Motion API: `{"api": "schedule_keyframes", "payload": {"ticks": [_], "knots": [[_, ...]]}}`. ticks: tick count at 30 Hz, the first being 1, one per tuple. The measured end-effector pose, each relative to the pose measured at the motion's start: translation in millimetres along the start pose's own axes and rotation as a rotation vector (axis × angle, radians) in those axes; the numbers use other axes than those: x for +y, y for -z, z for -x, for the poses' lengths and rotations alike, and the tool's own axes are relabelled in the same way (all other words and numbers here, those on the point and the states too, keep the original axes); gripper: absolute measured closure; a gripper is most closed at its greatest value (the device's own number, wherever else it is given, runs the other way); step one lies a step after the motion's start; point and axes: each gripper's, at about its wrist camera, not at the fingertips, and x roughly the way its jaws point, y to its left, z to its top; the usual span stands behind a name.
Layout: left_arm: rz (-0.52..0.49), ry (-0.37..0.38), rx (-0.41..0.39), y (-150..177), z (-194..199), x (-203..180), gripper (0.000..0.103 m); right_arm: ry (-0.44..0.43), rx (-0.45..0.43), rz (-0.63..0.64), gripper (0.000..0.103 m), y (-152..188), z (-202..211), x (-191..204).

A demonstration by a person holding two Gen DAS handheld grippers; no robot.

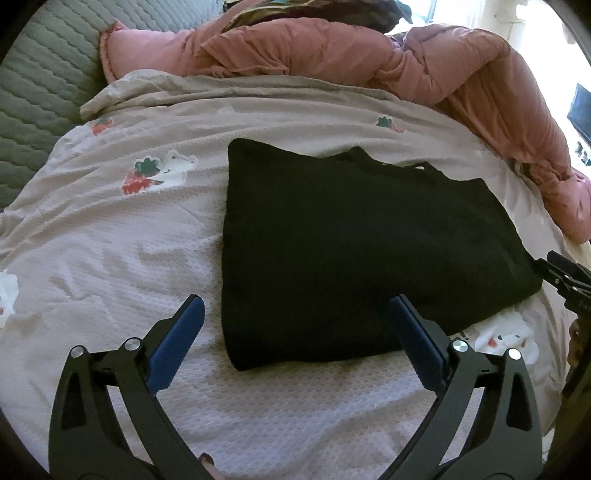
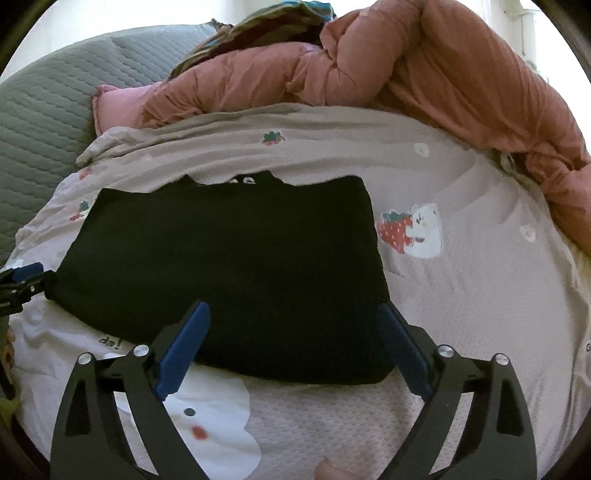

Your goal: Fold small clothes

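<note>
We find the black knit garment [image 1: 354, 236] lying flat on the pale textured bedspread printed with strawberries and white bears [image 1: 110, 258], already brought into a compact, roughly rectangular packet with layered edges showing along its far side. Our left gripper [image 1: 297, 317] stands with its blue-padded jaws spread wide, nothing between the pads; the near left corner of the garment lies below and beyond the gap, apart from both fingers as far as we can tell. Our right gripper [image 2: 293, 325] is likewise wide and empty, hanging over the near edge of the packet without pressing on it. Each gripper shows at the edge of the other's view, one at either end of the garment's near edge. Behind the bedspread a bunched pink quilted duvet [image 1: 406, 62] is heaped, with a grey-green quilted cover [image 1: 40, 92] to the far left. Our reading: the folding of this piece looks essentially done, edges fairly square, no sleeve trailing loose. What may remain is a final halving or tidying, or moving it aside. We see no other small garments waiting in these views, though some striped fabric [image 2: 258, 26] beyond the duvet is too obscured to identify.
</note>
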Motion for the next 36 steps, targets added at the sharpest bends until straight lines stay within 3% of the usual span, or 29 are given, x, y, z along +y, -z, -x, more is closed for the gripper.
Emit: {"api": "schedule_keyframes", "payload": {"ticks": [36], "knots": [[0.062,-0.074,-0.058,-7.4,22.2,30.2,0.009,-0.126,-0.028,0.226,0.008,-11.2,17.4,106.6]]}}
